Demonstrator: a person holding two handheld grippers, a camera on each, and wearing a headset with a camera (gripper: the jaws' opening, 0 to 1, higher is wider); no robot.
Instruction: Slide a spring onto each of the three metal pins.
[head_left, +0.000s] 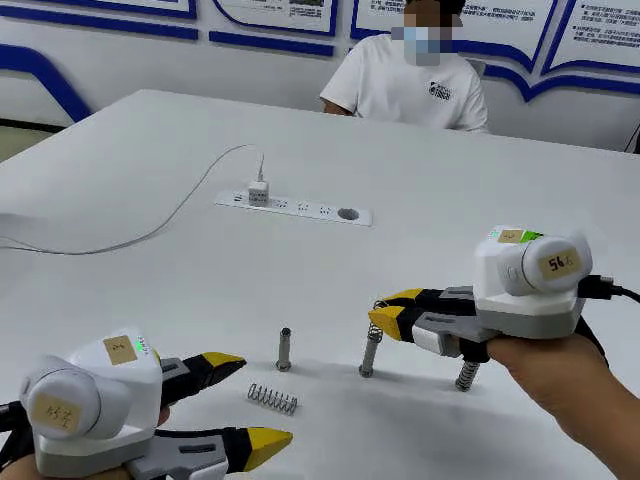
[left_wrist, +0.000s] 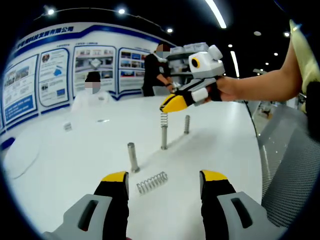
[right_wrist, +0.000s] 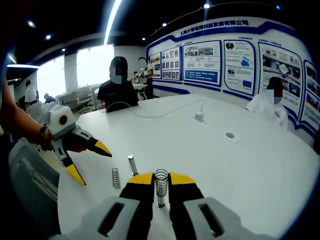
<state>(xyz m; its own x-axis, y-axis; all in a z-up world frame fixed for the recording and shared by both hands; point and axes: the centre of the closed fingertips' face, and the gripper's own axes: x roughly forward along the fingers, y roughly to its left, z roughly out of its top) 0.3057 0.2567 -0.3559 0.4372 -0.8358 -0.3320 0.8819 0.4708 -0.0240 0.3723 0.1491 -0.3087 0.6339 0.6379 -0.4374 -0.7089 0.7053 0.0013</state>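
Observation:
Three metal pins stand on the white table (head_left: 150, 250). The left pin (head_left: 284, 350) is bare. My right gripper (head_left: 385, 312) is shut on a spring (right_wrist: 161, 182) at the top of the middle pin (head_left: 370, 355); the spring is partly over the pin. The right pin (head_left: 467, 375) wears a spring and is half hidden under my right gripper's body. A loose spring (head_left: 273, 398) lies flat near the bare pin. My left gripper (head_left: 255, 402) is open, low over the table, and the loose spring (left_wrist: 151, 182) lies just ahead between its yellow tips.
A white power strip (head_left: 300, 209) with a charger and a cable lies across the middle of the table. A person in a white shirt (head_left: 410, 80) sits at the far edge. A mesh chair (left_wrist: 285, 175) stands beside the table.

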